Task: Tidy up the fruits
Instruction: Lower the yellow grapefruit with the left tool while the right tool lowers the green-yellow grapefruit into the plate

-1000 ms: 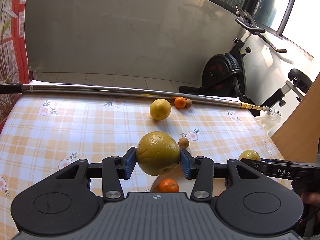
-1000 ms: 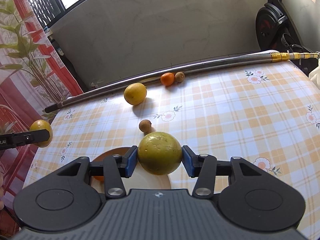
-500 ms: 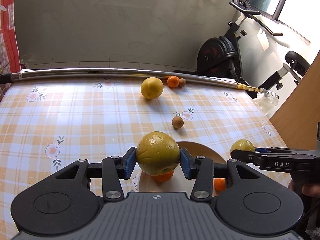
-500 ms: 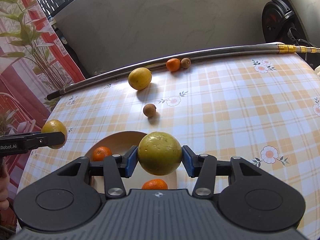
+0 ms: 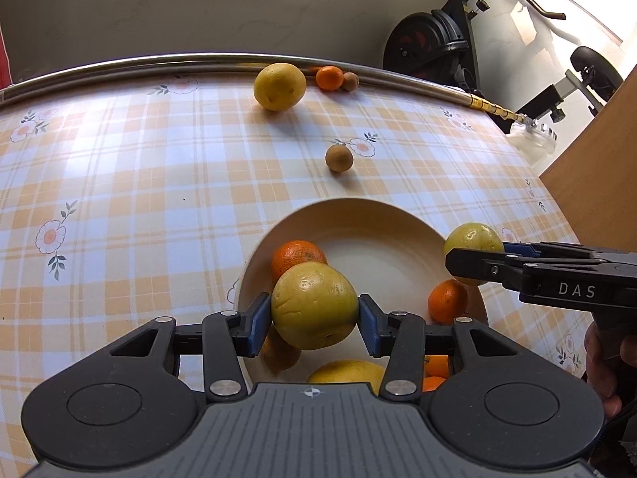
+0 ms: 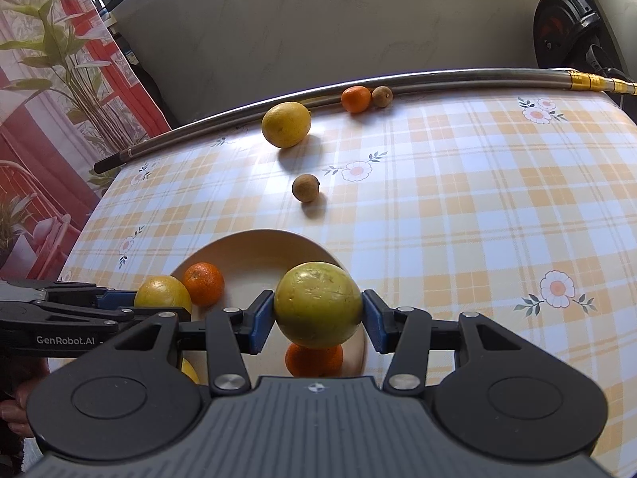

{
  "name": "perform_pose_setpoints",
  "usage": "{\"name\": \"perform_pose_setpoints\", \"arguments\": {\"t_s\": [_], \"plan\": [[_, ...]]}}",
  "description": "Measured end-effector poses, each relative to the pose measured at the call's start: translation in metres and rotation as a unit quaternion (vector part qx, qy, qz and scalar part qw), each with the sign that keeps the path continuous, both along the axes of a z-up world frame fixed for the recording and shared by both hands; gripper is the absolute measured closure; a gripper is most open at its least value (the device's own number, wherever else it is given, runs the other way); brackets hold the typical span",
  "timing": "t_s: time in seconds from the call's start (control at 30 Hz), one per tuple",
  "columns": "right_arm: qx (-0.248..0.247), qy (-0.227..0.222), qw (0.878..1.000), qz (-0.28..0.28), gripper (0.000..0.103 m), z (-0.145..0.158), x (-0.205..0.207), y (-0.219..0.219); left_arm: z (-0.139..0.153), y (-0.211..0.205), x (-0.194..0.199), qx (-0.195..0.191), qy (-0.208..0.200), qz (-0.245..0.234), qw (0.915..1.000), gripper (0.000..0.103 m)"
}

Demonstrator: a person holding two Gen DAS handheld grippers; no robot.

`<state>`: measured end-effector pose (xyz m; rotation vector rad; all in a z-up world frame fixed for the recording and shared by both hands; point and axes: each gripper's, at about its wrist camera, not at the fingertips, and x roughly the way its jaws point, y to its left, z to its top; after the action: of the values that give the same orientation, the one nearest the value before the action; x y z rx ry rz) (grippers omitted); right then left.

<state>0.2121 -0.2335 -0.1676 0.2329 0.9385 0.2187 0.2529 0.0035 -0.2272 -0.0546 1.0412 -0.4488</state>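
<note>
Mandarins (image 5: 297, 257) in bowl (image 5: 358, 215)

Home: exercise bike (image 5: 434, 44), checked tablecloth (image 5: 139, 167)

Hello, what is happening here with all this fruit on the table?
A person is gathering fruit into a cream bowl. Each hand-held gripper, left and right, is shut on a yellow-green fruit over the bowl, which already holds several oranges. A big yellow fruit, a small orange and two little brown fruits remain on the checked tablecloth.

Each gripper (image 5: 314, 328): black plastic body, blue finger pads (image 5: 258, 328), silver screws (image 5: 222, 388), ribbed grey housing; white side lettering "DAS", "GenRobot.AI".
</note>
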Motion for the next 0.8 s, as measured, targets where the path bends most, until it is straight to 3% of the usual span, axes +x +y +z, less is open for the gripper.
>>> {"name": "perform_pose_setpoints", "arguments": {"t_s": [0.8], "plan": [[-0.023,-0.007,0.999,0.023,0.053,-0.005,0.014,0.013,-0.012,-0.013,0.017,0.035,-0.014,0.002,0.9993,0.054]]}}
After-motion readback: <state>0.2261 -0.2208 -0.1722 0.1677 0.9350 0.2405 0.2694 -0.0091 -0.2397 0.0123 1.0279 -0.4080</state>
